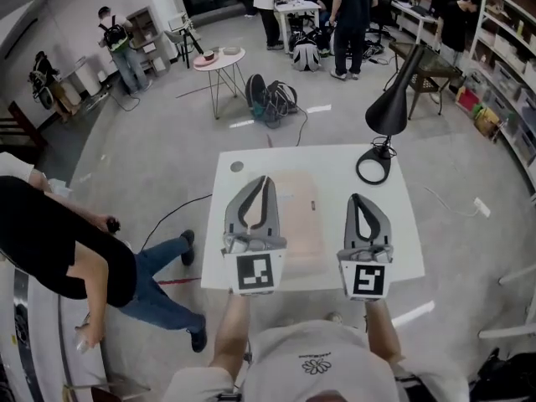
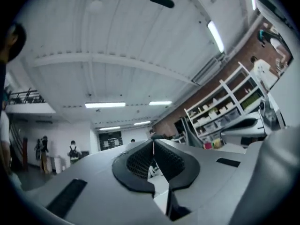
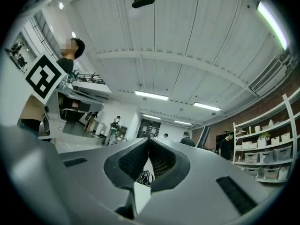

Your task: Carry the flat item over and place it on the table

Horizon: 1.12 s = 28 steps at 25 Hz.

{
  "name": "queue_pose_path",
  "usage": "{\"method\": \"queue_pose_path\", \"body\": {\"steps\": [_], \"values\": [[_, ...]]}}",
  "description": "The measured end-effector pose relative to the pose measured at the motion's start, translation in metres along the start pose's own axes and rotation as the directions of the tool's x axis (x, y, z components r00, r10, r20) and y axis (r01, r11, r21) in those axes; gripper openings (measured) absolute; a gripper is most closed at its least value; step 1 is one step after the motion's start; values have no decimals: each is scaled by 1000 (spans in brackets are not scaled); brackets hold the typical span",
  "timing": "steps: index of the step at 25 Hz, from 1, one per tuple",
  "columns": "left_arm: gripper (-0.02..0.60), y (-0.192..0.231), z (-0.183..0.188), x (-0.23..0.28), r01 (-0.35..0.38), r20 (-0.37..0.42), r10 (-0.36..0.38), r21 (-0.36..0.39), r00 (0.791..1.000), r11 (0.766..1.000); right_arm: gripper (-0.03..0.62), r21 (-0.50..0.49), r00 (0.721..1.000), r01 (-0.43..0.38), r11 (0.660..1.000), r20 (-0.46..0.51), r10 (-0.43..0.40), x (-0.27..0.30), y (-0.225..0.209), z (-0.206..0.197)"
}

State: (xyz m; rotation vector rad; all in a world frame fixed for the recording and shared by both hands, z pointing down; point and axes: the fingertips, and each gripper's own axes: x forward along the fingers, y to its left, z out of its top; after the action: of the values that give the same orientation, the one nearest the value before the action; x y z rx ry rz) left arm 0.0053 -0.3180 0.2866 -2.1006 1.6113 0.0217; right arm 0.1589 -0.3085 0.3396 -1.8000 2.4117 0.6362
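Observation:
A flat pale beige sheet [image 1: 300, 224] lies on the white table [image 1: 402, 233], left of its middle. My left gripper [image 1: 266, 178] hovers over the sheet's left edge, its jaws meeting at the tips with nothing seen between them. My right gripper [image 1: 355, 197] is above bare tabletop just right of the sheet, jaws also together and empty. In the left gripper view the left gripper [image 2: 153, 146] points out across the room with its tips touching. In the right gripper view the right gripper [image 3: 149, 142] is likewise shut; neither view shows the sheet.
A black desk lamp [image 1: 387, 111] stands on the table's far right corner, and a small grey disc [image 1: 237, 167] lies at the far left corner. A person [image 1: 50, 241] crouches left of the table. A backpack [image 1: 270, 99] and a round side table [image 1: 219, 59] stand beyond.

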Motion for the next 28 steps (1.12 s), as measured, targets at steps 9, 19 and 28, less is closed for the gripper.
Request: {"method": "queue_pose_path", "body": {"steps": [9,19,28], "values": [[15,14,-44,-49,-229,-86,213,-293,973,928,11,41,1000,12,999,-7,-12,0,11,-11],[15,15,-68,-62,-277,-175,232,-311,957,909,11,14,998,-7,1000,-68,8,-8,17,-22],[15,17,-65,-70,-288,-198,233,-322,952,902,11,10,997,-25,1000,-76,26,-10,20,-11]]}}
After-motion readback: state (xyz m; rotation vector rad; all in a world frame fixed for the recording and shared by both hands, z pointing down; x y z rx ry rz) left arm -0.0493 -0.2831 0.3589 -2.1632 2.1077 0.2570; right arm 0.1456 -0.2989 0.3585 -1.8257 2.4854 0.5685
